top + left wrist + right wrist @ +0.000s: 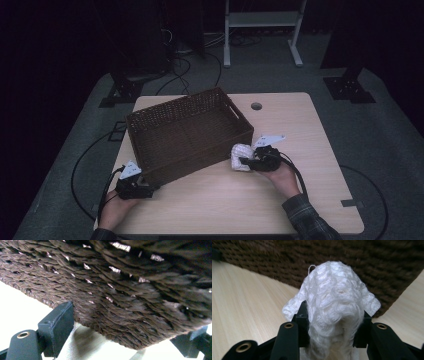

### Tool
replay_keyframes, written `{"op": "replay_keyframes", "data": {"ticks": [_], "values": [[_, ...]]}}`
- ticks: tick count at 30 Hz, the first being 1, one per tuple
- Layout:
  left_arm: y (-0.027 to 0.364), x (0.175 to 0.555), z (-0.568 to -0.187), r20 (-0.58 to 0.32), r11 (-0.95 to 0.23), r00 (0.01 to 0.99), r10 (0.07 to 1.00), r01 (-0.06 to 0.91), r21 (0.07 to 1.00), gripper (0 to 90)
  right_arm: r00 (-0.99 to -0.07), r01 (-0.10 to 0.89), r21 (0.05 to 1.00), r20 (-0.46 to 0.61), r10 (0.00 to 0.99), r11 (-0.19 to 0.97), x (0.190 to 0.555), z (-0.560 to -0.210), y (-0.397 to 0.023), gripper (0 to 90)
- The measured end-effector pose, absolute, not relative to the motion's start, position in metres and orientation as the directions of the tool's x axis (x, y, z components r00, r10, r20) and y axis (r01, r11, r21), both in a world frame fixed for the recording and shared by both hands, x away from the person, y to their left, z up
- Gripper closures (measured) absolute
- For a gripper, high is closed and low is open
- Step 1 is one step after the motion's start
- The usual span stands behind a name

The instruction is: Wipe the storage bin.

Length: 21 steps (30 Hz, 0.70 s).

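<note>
1. While the wicker basket (187, 135) sits skewed across the left half of the table (300, 200), its long axis runs from the near-left corner up toward the far right, so its right-hand short wall faces the right gripper (243, 162) (the wall with the handle slot is the far one on that side).

2. Seen from the high view, the near-left corner of the basket rests between the jaws of the left gripper (150, 190); in the left gripper view the woven corner (130, 305) bulges between the two black jaws, which stand wide apart, and I cannot tell whether the pads truly press the weave or merely flank it.

3. Closed narrowly, the right gripper pinches the white knitted cloth (332, 297), a soft bundle squeezed between the jaws with its loose top flopping forward over them.

4. Held low over the table, the cloth (241, 156) is just beside the basket's near-right corner, outside the wall and below the rim (the basket's inside looks bare).

5. Judging from this, the deciding relation is simple: the basket's opening lies up and to the left of the cloth, so the right hand, by far the nearer one, would need to lift over the rim before moving inward.
</note>
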<state>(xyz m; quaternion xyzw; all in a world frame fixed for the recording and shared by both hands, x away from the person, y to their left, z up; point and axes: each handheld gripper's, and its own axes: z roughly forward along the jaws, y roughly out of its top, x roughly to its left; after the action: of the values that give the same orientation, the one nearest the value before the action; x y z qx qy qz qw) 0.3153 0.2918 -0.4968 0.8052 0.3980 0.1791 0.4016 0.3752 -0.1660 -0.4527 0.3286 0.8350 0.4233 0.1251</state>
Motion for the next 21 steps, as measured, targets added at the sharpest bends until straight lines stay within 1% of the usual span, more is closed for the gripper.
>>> {"op": "replay_keyframes", "data": {"ticks": [13,21], "values": [[0.292,0.315,-0.497,-0.032,-0.360,0.619,0.784,0.497,0.789,13.8,-0.765,0.373,0.842,0.041,0.643,0.390,0.363,-0.422,-0.166,58.7],[0.292,0.315,-0.497,-0.032,-0.360,0.619,0.785,0.497,0.789,14.0,-0.768,0.367,0.847,0.043,0.639,0.384,0.364,-0.420,-0.166,58.8]]}}
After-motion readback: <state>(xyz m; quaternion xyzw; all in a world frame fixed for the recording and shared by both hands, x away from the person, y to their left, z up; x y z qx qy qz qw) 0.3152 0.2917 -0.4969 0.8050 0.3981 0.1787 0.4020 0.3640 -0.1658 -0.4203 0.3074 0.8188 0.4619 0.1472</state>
